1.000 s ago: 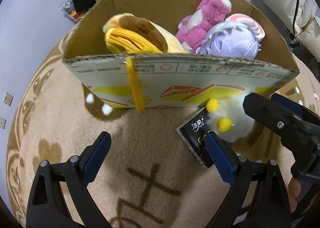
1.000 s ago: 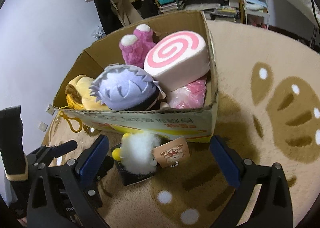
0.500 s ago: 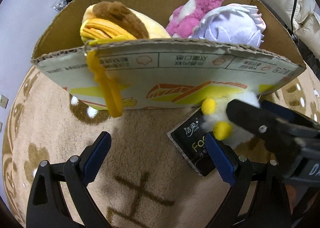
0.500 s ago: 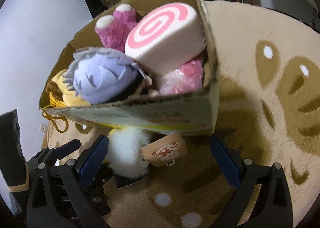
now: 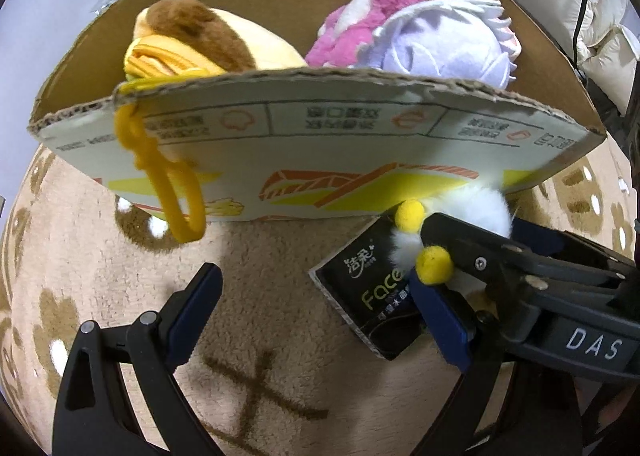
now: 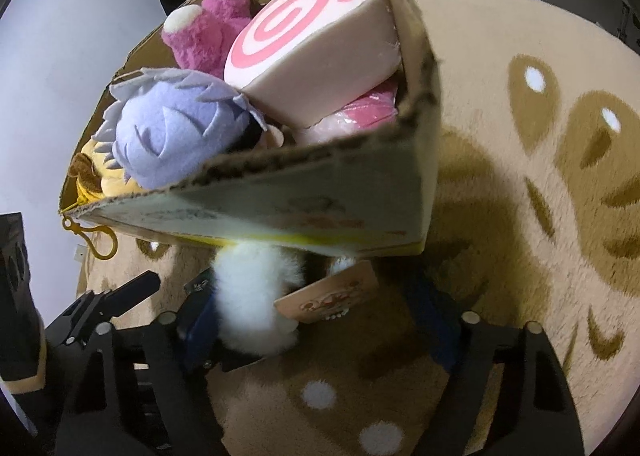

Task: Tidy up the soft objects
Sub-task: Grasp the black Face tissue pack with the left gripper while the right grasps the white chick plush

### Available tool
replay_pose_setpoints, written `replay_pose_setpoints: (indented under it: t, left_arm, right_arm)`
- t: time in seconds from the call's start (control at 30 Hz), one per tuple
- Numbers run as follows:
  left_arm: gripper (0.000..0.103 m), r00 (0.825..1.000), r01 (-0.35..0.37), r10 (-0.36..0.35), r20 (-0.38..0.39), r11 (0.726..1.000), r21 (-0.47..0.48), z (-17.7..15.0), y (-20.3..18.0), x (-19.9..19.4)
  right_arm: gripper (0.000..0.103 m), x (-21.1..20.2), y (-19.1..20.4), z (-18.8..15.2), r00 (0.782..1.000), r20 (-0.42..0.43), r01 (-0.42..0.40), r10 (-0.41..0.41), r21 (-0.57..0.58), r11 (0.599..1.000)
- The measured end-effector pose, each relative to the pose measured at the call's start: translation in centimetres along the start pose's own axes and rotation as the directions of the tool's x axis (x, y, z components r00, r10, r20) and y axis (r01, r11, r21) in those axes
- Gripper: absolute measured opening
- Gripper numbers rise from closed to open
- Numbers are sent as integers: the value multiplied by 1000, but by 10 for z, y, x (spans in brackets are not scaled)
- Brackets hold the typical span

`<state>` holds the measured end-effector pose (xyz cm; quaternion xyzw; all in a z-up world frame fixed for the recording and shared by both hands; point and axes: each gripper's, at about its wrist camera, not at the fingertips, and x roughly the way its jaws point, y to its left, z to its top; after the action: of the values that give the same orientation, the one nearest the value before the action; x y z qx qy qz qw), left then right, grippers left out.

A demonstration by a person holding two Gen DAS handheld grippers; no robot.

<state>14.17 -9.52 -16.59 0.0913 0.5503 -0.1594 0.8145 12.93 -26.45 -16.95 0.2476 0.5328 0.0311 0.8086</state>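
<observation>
A tan rug point(image 5: 280, 336) with brown markings and white dots covers the floor, and everything here is placed against the cardboard box point(image 5: 320, 160) standing on it. The box is open at the top and packed with soft toys. Inside it, at the corner nearest the right wrist camera, a pink-and-white swirl cushion point(image 6: 312, 52) leans on the box wall, with a pink plastic-wrapped bundle point(image 6: 360, 112) beneath it. Behind the cushion, deeper in the box, sits a pink plush point(image 6: 208, 36). Against the box's front wall lies a lilac felt-haired plush point(image 6: 172, 136), and at the far end of that wall a yellow-and-brown plush point(image 5: 192, 44), whose yellow clip point(image 5: 172, 184) hangs over the box's front rim and down its printed face.

Outside the box, on the rug and touching the foot of its front wall, lies a white fluffy toy point(image 6: 252, 288) with yellow pom-poms point(image 5: 434, 265) and a tan paper tag point(image 6: 332, 296); it rests on a black tissue packet point(image 5: 368, 296).

The right gripper point(image 6: 316, 320) is lowered over this white toy, in front of the box. Its jaws have just been closing with the toy between them; one blue pad is at the fluff, the other stands clear, so there is no grasp yet. The left gripper point(image 5: 316, 316) hovers over bare rug in front of the box, its jaws spread wide and holding nothing.
</observation>
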Motion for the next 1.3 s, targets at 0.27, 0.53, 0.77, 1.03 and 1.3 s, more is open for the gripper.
replay_pose_setpoints:
  t: [0.27,0.53,0.77,1.03,1.3]
  left_arm:
    - [94,1000,15,-15,-13,1000,-8,7,-7,8]
    - [94,999,20,-20,-32,1000,3,17,-7,14]
    - [94,999,4,-4,-35,1000,8,20,-17,19]
    - [94,999,-18,19,-49,999,28,27,-27,26]
    - [94,996,-40,44,-83,998,53,23,-32,31]
  right_arm:
    - [41,-6,2,-4,997,-14,-80,80,12,997]
    - [36,-13,2,-3,997,-3,-79,79,22,997]
    - [31,-23,-1,-4,998,19,-57,57,21,998]
    - [31,-23,-6,0,998,2,-65,65,29,997]
    - [31,-21,-21,2,998,-6,-58,58,18,998]
